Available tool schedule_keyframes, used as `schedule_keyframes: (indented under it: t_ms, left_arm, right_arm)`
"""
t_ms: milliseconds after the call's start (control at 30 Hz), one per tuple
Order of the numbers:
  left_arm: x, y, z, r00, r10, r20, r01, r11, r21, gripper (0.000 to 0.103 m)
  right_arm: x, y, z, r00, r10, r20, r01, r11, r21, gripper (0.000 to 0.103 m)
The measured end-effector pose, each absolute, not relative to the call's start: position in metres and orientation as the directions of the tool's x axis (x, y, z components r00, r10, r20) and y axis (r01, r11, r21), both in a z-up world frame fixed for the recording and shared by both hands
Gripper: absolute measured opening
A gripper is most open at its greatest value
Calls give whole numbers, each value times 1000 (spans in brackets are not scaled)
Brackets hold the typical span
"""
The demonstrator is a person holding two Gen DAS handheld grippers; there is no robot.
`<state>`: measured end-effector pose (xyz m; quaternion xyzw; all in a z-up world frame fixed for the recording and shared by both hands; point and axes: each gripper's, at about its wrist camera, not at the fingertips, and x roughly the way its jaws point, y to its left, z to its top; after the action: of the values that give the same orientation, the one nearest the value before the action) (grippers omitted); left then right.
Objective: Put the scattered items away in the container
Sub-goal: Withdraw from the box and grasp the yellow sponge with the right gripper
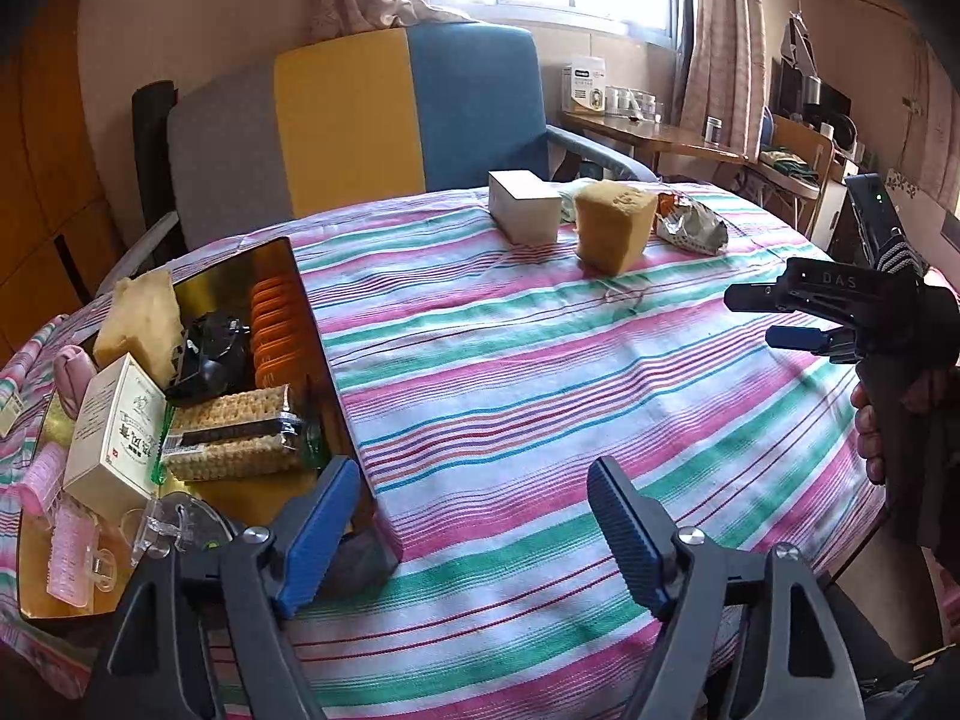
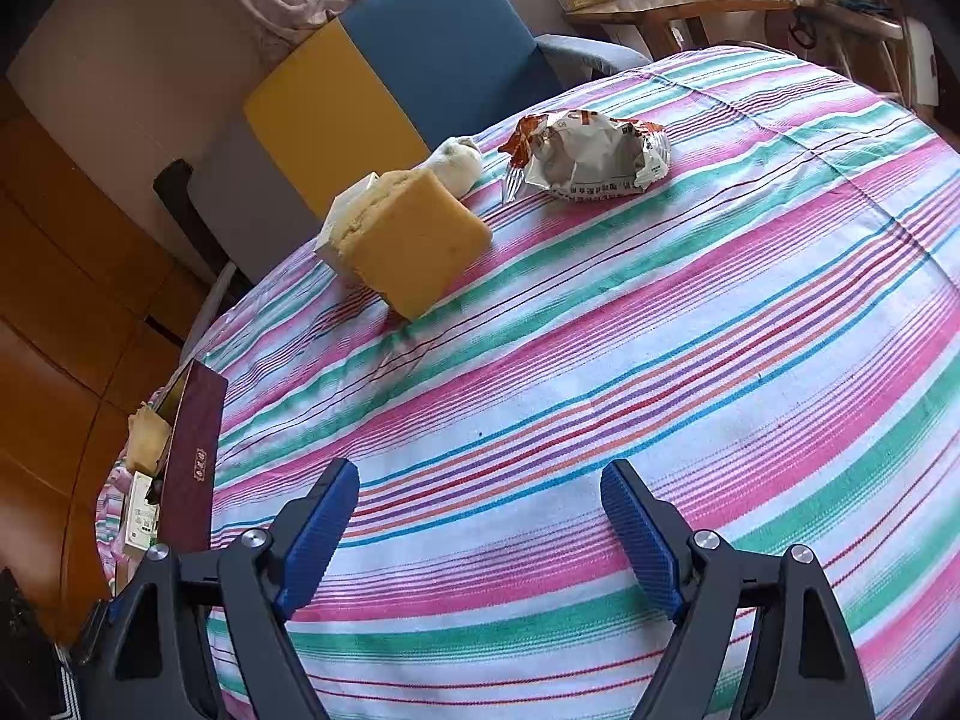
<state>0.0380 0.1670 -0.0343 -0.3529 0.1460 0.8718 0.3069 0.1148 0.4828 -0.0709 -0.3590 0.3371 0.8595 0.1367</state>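
Beyond both grippers' empty, spread fingers [image 2: 639, 534], the yellow sponge [image 2: 414, 240] lies well apart.

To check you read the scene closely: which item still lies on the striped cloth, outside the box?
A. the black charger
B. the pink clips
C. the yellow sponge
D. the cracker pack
C: the yellow sponge stands on the cloth beside a white carton, far from the box.

White box [image 2: 345, 213] behind sponge [image 2: 414, 240]
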Motion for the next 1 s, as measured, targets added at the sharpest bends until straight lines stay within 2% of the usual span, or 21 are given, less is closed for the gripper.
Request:
schedule_keyframes:
  t_ms: [167,367,567,633,800,1000]
  left_arm:
    - [43,165,-20,-541,502,-675,-669,-743,-17,80]
    - [45,182,-29,-451,547,-705,-710,-699,-89,80]
    - [32,177,-34,-430,539,-724,-676,-724,-137,80]
    - [27,175,-34,-432,533,-727,-666,-733,-141,80]
    - [21,176,-37,-423,525,-739,-645,-747,-161,80]
    - [30,173,-37,-419,526,-740,-645,-746,-166,80]
  right_arm:
    - [82,492,-52,-736,-3,-677,-434,-765,475,84]
    - [6,513,-7,-790,29,-612,-375,-814,445,85]
    - [-61,521,-13,-733,29,-679,-366,-858,359,87]
    - [-61,515,-26,-712,-35,-701,-330,-865,379,87]
    - [-16,488,-27,-742,-105,-662,-219,-895,388,94]
    - [45,466,-44,-702,-218,-678,-160,-880,448,94]
